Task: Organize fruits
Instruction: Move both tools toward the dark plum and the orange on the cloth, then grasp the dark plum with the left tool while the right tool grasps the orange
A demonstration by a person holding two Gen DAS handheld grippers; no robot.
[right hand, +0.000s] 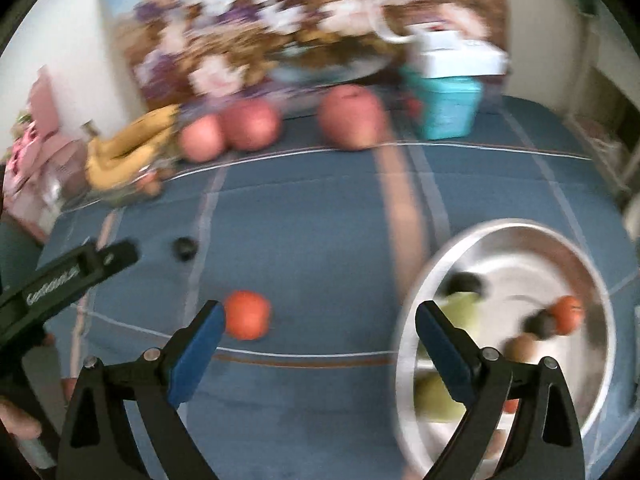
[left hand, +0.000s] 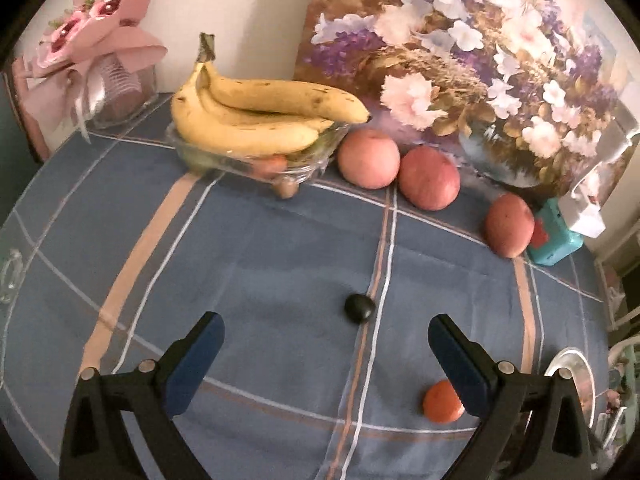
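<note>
My left gripper [left hand: 326, 332] is open and empty above the blue checked cloth, just short of a small dark fruit [left hand: 359, 308]. A small orange fruit [left hand: 442, 402] lies by its right finger. A bunch of bananas [left hand: 256, 116] rests on a glass dish [left hand: 256, 160] at the back, with three red apples [left hand: 368, 159] to its right. My right gripper [right hand: 320, 320] is open and empty. The orange fruit [right hand: 247, 314] lies by its left finger. A metal bowl [right hand: 592, 280] on the right holds several small fruits. The right view is blurred.
A flower painting [left hand: 460, 60] leans on the back wall. A teal box [left hand: 554, 238] stands at the back right and a pink bouquet [left hand: 88, 40] at the back left. The left gripper [right hand: 72, 276] shows at the left of the right wrist view.
</note>
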